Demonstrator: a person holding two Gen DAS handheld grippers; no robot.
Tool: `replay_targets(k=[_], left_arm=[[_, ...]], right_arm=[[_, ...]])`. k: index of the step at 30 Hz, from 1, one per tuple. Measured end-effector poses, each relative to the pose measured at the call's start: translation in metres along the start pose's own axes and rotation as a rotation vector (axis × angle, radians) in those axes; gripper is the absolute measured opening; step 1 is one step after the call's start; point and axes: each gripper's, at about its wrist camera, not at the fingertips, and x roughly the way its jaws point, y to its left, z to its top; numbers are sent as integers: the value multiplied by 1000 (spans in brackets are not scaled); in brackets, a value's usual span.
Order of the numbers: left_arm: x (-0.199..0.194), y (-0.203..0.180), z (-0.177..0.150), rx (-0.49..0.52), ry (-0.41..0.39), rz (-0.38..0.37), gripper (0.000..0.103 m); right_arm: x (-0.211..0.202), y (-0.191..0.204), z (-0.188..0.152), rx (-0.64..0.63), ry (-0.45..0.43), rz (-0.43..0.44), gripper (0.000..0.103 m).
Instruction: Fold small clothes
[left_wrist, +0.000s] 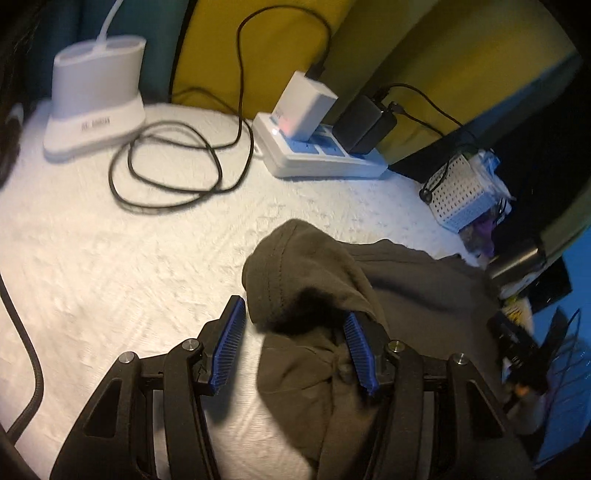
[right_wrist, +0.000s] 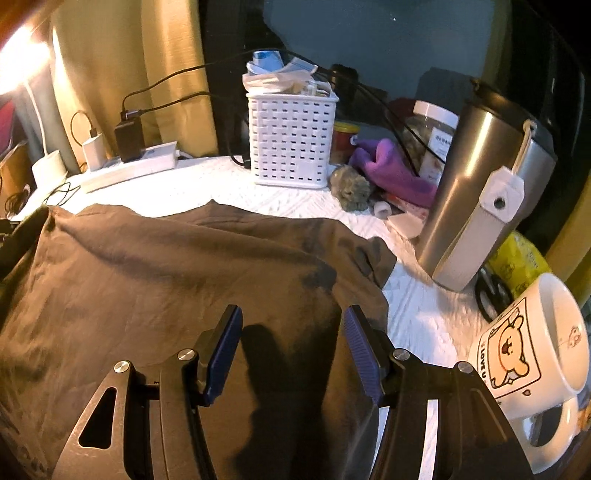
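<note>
Left gripper (left_wrist: 295, 347) is hanging half-open, a shirt (right_wrist: 166, 266) fold bunching between its jaws, unpinched (I think); right gripper (right_wrist: 291, 350) is gaping over the shirt's hem. The mug (right_wrist: 532, 354) is sitting just right of the shirt, risking a knock.

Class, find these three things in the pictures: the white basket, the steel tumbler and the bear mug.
white basket (right_wrist: 291, 144): right wrist view, on its front lattice wall.
steel tumbler (right_wrist: 469, 177): right wrist view, on its bare metal side.
bear mug (right_wrist: 513, 354): right wrist view, on the printed bear picture.
</note>
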Motion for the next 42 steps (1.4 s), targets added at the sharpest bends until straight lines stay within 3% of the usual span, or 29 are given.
replay_targets(k=[4, 7, 12, 17, 21, 28, 30, 31, 33, 36, 37, 38, 40, 42], left_arm=[[0, 4, 3, -62, 1, -26, 54], [-12, 7, 5, -90, -47, -53, 54], [-32, -3, 6, -98, -115, 55, 54], [-32, -24, 8, -48, -108, 85, 54], [-25, -22, 11, -70, -82, 86, 54], [-56, -25, 13, -95, -245, 211, 54], [-53, -29, 13, -68, -233, 222, 58], [-47, -32, 13, -50, -210, 226, 66], [-24, -36, 12, 2, -112, 248, 69], [6, -35, 5, 87, -53, 376, 68], [12, -32, 3, 97, -44, 387, 57], [16, -30, 1, 111, -39, 374, 26], [19, -32, -1, 169, -51, 405, 11], [20, -35, 0, 234, -67, 442, 9]], right_arm=[[8, -3, 0, 20, 43, 18, 60], [8, -4, -1, 30, 42, 30, 60], [6, -7, -1, 41, 36, 39, 61], [6, -10, -2, 60, 39, 64, 62], [9, -13, -3, 85, 51, 80, 63], [11, -9, -3, 76, 67, 96, 67], [12, -9, -2, 74, 74, 101, 68], [14, -9, -2, 76, 79, 104, 68], [14, -9, -2, 78, 82, 107, 68], [14, -9, -1, 76, 86, 107, 68], [15, -9, -1, 74, 88, 106, 68], [15, -9, -1, 70, 89, 102, 68], [15, -7, -1, 64, 91, 95, 68], [15, -6, 0, 59, 93, 91, 68]])
